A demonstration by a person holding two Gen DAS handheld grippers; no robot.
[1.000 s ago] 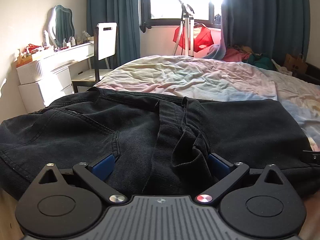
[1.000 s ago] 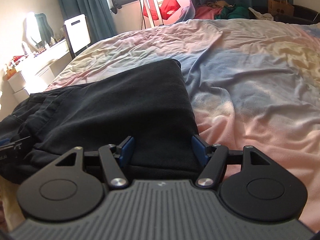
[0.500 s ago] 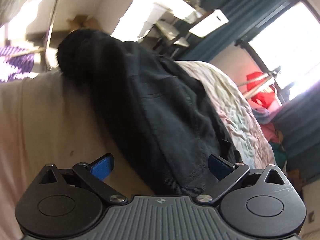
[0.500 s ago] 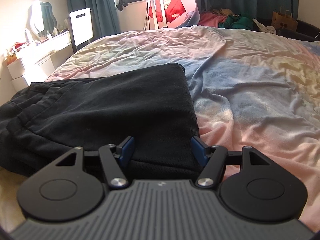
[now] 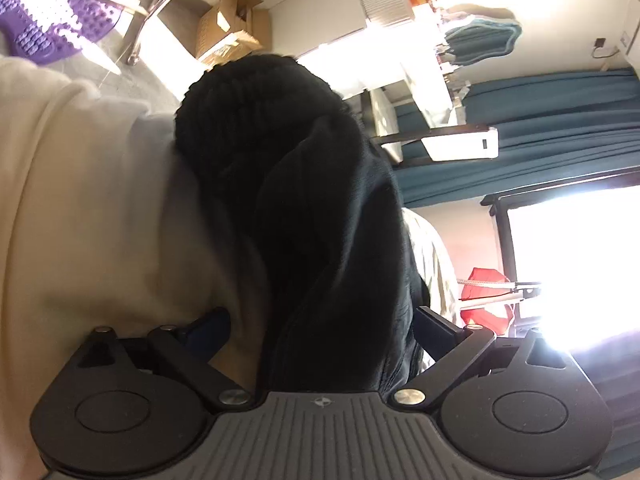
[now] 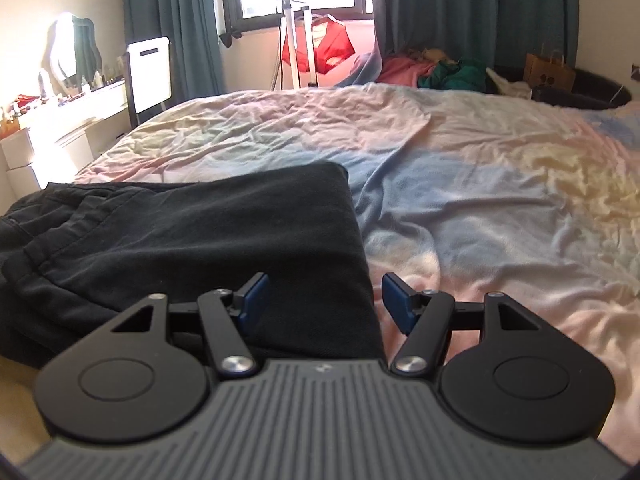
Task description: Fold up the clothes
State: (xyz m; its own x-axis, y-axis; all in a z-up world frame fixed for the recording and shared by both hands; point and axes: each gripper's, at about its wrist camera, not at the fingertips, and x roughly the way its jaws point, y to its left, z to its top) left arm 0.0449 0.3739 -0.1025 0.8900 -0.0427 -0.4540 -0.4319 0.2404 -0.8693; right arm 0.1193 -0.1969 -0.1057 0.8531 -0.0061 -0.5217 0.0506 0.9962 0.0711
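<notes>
Folded black trousers [image 6: 208, 232] lie on the near left part of the bed [image 6: 460, 184]. My right gripper [image 6: 324, 300] is open, low over the trousers' near right corner, its fingers apart with cloth between them. My left gripper [image 5: 320, 332] is open and rolled on its side at the bed's left edge. The trousers' bunched waist end [image 5: 312, 200] hangs over the cream bed side [image 5: 100, 208] and fills the gap between its fingers.
A white dresser [image 6: 60, 128] and a white-backed chair [image 6: 150, 68] stand left of the bed. A garment steamer stand [image 6: 296, 28] with a red bag is by the window. A clothes heap [image 6: 436, 68] lies at the bed's far end. Cardboard boxes [image 5: 228, 28] sit on the floor.
My left gripper has swung from facing the trousers from the front to the bed's left edge and rolled sideways. My right gripper has drawn back and risen slightly. Both stayed open.
</notes>
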